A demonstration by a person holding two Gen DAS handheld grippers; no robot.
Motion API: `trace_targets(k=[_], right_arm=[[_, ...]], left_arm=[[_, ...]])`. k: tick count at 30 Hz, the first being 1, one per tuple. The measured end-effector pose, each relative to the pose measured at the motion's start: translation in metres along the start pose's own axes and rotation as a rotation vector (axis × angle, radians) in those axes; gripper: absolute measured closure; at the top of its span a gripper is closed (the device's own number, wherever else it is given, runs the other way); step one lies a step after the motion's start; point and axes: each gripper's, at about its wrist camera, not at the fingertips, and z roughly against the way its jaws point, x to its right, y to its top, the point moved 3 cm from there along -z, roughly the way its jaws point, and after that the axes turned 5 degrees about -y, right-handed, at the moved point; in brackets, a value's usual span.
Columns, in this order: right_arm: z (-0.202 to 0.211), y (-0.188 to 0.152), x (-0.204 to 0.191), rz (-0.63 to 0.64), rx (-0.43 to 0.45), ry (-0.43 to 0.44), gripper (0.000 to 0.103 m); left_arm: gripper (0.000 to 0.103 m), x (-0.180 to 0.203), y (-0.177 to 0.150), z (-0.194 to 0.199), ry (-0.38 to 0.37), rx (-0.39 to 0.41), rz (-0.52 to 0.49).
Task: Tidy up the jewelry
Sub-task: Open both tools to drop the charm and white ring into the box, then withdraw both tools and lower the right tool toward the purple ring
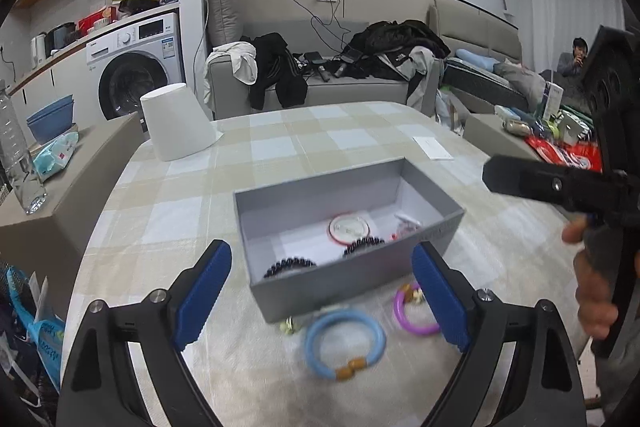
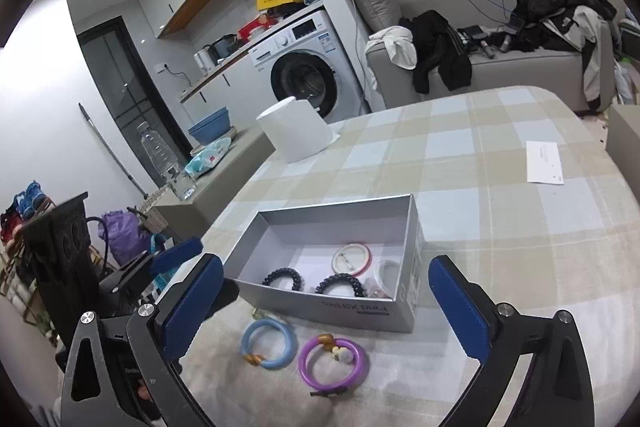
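Observation:
A grey open box (image 1: pixel 344 291) (image 2: pixel 332 309) stands on the checked tablecloth and holds two black beaded bracelets (image 2: pixel 280 277), a white and pink bangle (image 2: pixel 352 259) and a clear one. A blue bangle (image 1: pixel 345 343) (image 2: pixel 269 343) and a purple bangle (image 1: pixel 412 311) (image 2: pixel 333 361) lie on the cloth in front of the box. A small gold piece (image 1: pixel 291 325) lies by the box's front wall. My left gripper (image 1: pixel 320 295) is open and empty over the box's near wall. My right gripper (image 2: pixel 326 303) is open and empty above the bangles.
A white upturned bucket (image 1: pixel 176 121) (image 2: pixel 298 133) stands at the table's far left. A white card (image 1: pixel 432 147) (image 2: pixel 545 167) lies at the far right. A water bottle (image 1: pixel 16 155) stands on a side cabinet at the left. A sofa with clothes is behind the table.

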Motion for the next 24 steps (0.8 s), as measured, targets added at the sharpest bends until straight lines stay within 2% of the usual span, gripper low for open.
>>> trace_targets(k=[3, 11, 16, 24], right_arm=[[0.005, -0.007, -0.003, 0.039, -0.009, -0.031, 0.0], [-0.011, -0.052, 0.008, 0.11, -0.152, -0.121, 0.0], [-0.022, -0.064, 0.008, 0.138, -0.217, -0.144, 0.0], [-0.035, -0.08, 0.0, 0.21, -0.282, -0.179, 0.0]], left_arm=[[0.014, -0.003, -0.008, 0.004, -0.002, -0.007, 0.016], [0.013, -0.007, -0.029, -0.014, 0.014, -0.087, 0.053], [0.013, -0.006, -0.038, -0.023, 0.007, -0.137, 0.071], [0.013, -0.01, -0.044, -0.026, 0.003, -0.166, 0.102]])
